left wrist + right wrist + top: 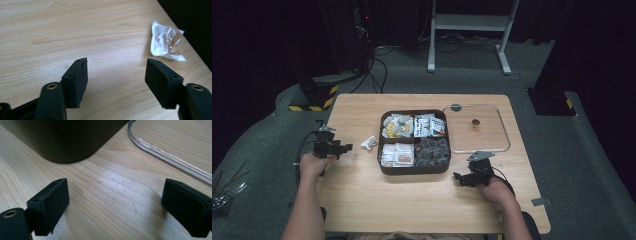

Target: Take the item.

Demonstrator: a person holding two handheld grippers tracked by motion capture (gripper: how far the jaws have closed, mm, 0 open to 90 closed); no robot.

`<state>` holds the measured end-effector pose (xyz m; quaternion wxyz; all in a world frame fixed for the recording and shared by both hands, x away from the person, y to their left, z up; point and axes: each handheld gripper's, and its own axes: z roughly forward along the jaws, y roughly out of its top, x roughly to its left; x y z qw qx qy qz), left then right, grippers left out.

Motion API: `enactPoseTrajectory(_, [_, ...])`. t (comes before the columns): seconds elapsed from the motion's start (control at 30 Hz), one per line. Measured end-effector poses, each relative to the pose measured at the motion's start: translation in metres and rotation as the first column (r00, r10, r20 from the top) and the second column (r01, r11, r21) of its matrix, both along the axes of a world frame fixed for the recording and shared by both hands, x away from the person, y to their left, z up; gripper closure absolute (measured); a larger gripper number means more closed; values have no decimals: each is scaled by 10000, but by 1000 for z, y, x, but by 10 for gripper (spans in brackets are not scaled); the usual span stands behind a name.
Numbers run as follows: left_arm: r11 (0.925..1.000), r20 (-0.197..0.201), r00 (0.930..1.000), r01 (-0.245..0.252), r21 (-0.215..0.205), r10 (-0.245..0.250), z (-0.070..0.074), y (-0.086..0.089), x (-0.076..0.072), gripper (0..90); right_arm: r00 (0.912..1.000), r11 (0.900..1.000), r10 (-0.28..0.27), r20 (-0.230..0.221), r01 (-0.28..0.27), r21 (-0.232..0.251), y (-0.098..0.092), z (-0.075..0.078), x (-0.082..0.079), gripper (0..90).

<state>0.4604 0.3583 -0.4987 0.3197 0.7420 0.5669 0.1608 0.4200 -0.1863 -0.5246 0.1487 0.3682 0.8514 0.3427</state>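
A wooden table is seen from above, with a dark tray of four compartments at its middle, each packed with small packets. A clear lid lies flat just right of the tray, apart from it.

A loose white packet lies on the table just left of the tray, near but not touching it. In the left claw view the packet is seen crumpled, with printed lettering, ahead and to the right of the jaws, close to the table's edge.

The left claw is held at the table's left edge, pointed toward the packet. Its jaws are held apart, with only bare wood between them; nothing is gripped.

The right claw is held near the tray's front right corner. Its jaws are spread wide over bare wood, nothing gripped. The tray's rounded corner and the lid's edge are seen ahead of them.
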Motion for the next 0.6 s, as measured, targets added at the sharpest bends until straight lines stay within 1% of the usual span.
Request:
enactPoseTrajectory(0.07, [9998, 70, 10000, 65, 205, -67, -3, 3, 0, 334, 10000, 10000, 0, -1, 0, 1, 0, 0, 0, 78])
enactPoseTrajectory(0.2, [9997, 89, 10000, -21, 240, 19, -7, 8, 1, 322, 10000, 10000, 0, 1, 0, -3, 0, 0, 0, 77])
enactPoseTrajectory(0.27, [9997, 34, 10000, -76, 212, 76, -9, 9, 1, 303, 10000, 10000, -1, 1, 1, -4, 0, 0, 0, 78])
enactPoseTrajectory(0.33, [9992, 96, 9999, -96, 376, 93, -11, 12, 1, 287, 10000, 10000, -7, -3, 7, 0, 0, 0, 0, 78])
enactPoseTrajectory(0.4, [9991, 5, 10000, -92, 405, 92, -14, 14, 2, 283, 10000, 10000, -8, -4, 8, -2, 0, 0, 0, 77])
enactPoseTrajectory(0.53, [9990, 195, 9998, 50, 448, -59, -17, 15, 3, 242, 10000, 10000, -2, 2, 2, -4, 0, 0, 0, 77])
enactPoseTrajectory(0.6, [9986, 338, 9994, 0, 520, -17, -20, 15, 4, 200, 10000, 10000, -3, 3, 3, -5, 0, 0, 0, 77])
